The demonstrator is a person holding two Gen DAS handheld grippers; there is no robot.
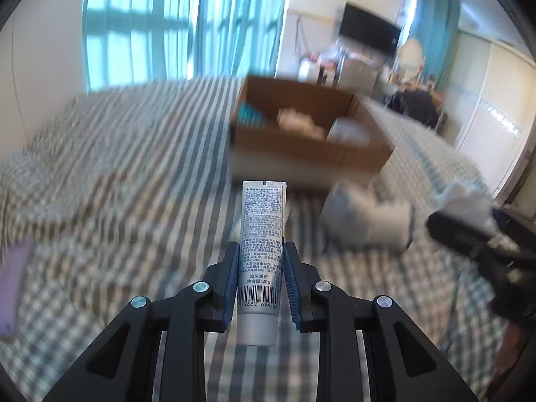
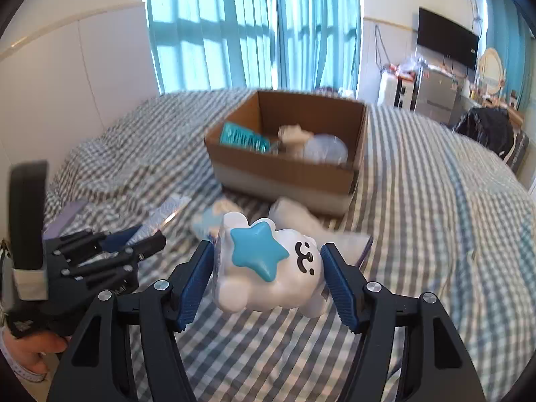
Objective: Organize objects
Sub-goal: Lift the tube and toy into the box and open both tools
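My left tongs point(image 1: 260, 254) are closed on a silver tube point(image 1: 260, 251), its printed side up and its cap end near me, the blue pads pressed against both its sides. It hangs above the checked bedspread point(image 1: 117, 154), with the cardboard box point(image 1: 301, 140) farther off and slightly right. My right tongs point(image 2: 268, 261) clamp a white toy point(image 2: 268, 271) with a blue star point(image 2: 259, 248) and a small black face, held sideways between the pads. Beyond it, a few blurred white and pale blue things point(image 2: 294, 214) lie on the bed just before the box, which already holds a teal packet point(image 2: 243, 137), a cream lump and a pale round lid.
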